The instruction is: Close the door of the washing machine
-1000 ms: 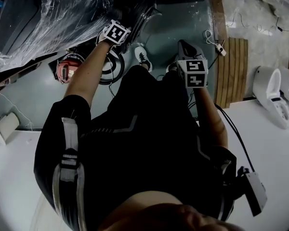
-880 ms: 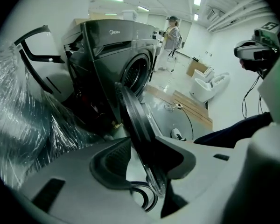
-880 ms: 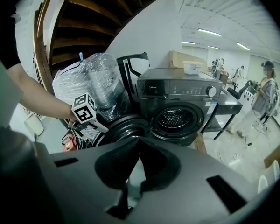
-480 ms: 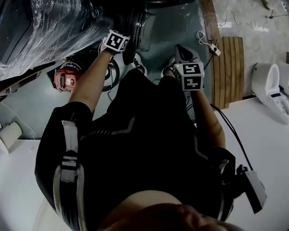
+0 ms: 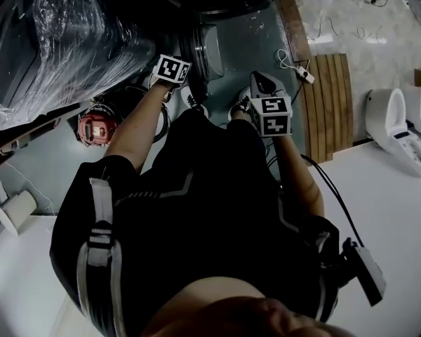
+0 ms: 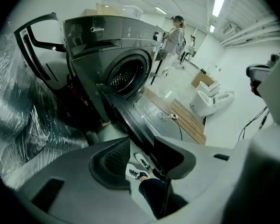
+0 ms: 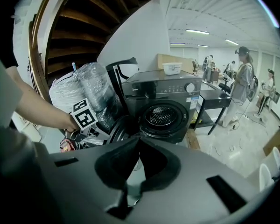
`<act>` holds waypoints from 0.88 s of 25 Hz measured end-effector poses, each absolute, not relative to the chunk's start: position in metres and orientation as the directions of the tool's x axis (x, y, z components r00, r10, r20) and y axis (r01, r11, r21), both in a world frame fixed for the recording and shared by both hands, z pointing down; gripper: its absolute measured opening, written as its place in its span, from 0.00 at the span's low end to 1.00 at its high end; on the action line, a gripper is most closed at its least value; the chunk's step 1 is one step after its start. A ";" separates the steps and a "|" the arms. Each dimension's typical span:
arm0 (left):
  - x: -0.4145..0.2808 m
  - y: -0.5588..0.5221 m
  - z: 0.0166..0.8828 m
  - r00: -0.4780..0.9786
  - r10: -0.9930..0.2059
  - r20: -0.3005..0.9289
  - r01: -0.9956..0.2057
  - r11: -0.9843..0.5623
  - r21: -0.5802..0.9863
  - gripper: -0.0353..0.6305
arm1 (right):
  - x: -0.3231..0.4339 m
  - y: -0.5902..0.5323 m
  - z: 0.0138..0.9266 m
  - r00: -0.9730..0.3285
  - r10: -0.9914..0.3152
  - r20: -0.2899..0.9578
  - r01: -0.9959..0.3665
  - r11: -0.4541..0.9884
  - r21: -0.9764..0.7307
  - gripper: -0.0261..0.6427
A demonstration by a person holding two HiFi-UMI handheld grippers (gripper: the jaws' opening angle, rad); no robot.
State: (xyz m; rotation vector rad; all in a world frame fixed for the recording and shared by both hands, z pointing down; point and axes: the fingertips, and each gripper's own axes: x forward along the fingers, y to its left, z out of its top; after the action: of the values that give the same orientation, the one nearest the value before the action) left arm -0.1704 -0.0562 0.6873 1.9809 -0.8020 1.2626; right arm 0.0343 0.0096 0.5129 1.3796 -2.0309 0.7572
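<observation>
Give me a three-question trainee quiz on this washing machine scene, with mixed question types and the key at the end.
1. True or false: the washing machine door is fully shut.
2. Which gripper is nearer the door? A) left gripper B) right gripper
3. Fill in: the right gripper's jaws stand ____, holding nothing.
Key: 1 false, the door stands open; 2 A; 3 together.
</observation>
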 end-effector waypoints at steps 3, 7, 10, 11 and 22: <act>-0.154 -0.057 0.685 0.342 -0.135 0.930 -0.768 -0.611 0.194 0.29 | 0.052 0.011 0.516 -0.301 -0.629 0.717 -0.947 0.287 -0.147 0.05; -0.130 -0.054 0.682 0.318 -0.119 0.941 -0.706 -0.692 0.151 0.29 | 0.074 0.018 0.522 -0.292 -0.634 0.716 -0.953 0.257 -0.162 0.05; -0.114 -0.055 0.680 0.307 -0.106 0.946 -0.672 -0.727 0.137 0.29 | 0.088 0.022 0.527 -0.290 -0.638 0.713 -0.956 0.235 -0.178 0.05; -0.108 -0.056 0.679 0.299 -0.105 0.948 -0.652 -0.748 0.123 0.29 | 0.093 0.023 0.529 -0.290 -0.638 0.713 -0.956 0.232 -0.180 0.05; -0.029 -0.061 0.658 0.240 -0.141 0.961 -0.203 -0.975 -0.092 0.29 | 0.140 0.014 0.537 -0.305 -0.653 0.694 -0.952 0.219 -0.212 0.05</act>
State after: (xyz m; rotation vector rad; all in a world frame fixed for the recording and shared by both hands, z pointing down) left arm -0.0285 -0.0607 0.6578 2.4323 -0.3379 1.8753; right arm 0.1404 0.0137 0.5374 1.4783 -2.0377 0.8629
